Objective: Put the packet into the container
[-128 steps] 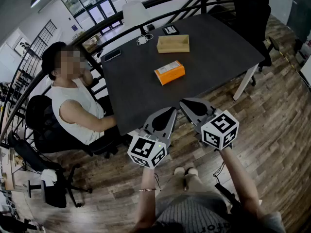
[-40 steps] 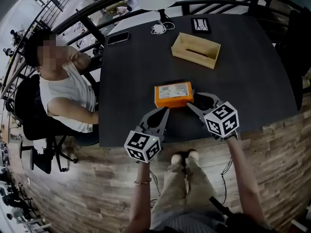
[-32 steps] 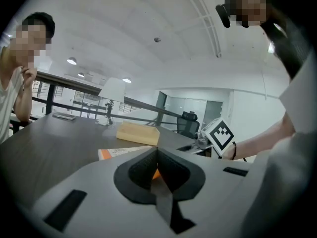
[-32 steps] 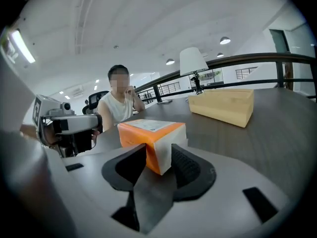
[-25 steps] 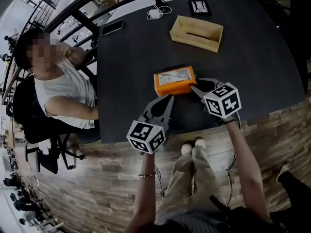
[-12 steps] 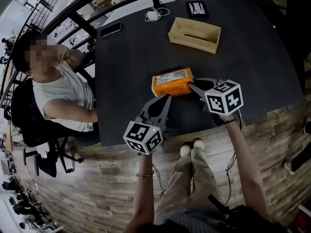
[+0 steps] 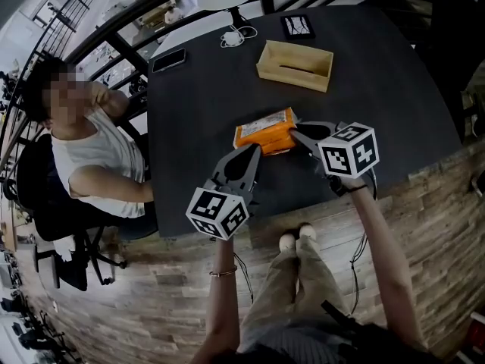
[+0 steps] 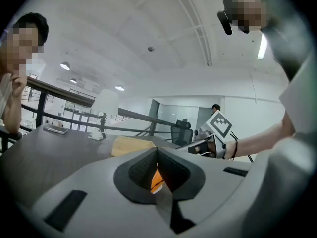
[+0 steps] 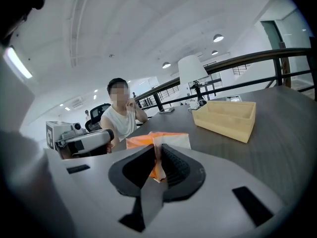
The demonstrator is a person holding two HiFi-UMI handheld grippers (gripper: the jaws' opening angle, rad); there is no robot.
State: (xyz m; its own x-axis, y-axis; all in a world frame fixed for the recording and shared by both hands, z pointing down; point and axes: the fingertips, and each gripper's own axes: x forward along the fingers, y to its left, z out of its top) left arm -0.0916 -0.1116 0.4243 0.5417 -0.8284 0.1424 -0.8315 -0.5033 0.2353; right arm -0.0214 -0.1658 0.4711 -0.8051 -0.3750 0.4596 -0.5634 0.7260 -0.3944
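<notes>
Head view: orange packet (image 7: 265,131) lies on the dark table (image 7: 379,89), short of the wooden container (image 7: 294,65); left gripper view: left gripper (image 8: 157,175) pressed together, empty; right gripper view: right gripper (image 9: 157,165) closing on the packet's end flap, so a firm pinch should come before lifting.

Dark table (image 7: 379,89) on wood-plank floor (image 7: 151,302) (black railing (image 7: 136,10) behind).

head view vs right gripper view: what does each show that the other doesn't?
Head view only: the right gripper with its marker cube, the wood floor, the holder's legs. Right gripper view only: its jaws closing on the packet at its end flap, ceiling lights. Both: the orange packet, wooden container, seated person, dark table.
</notes>
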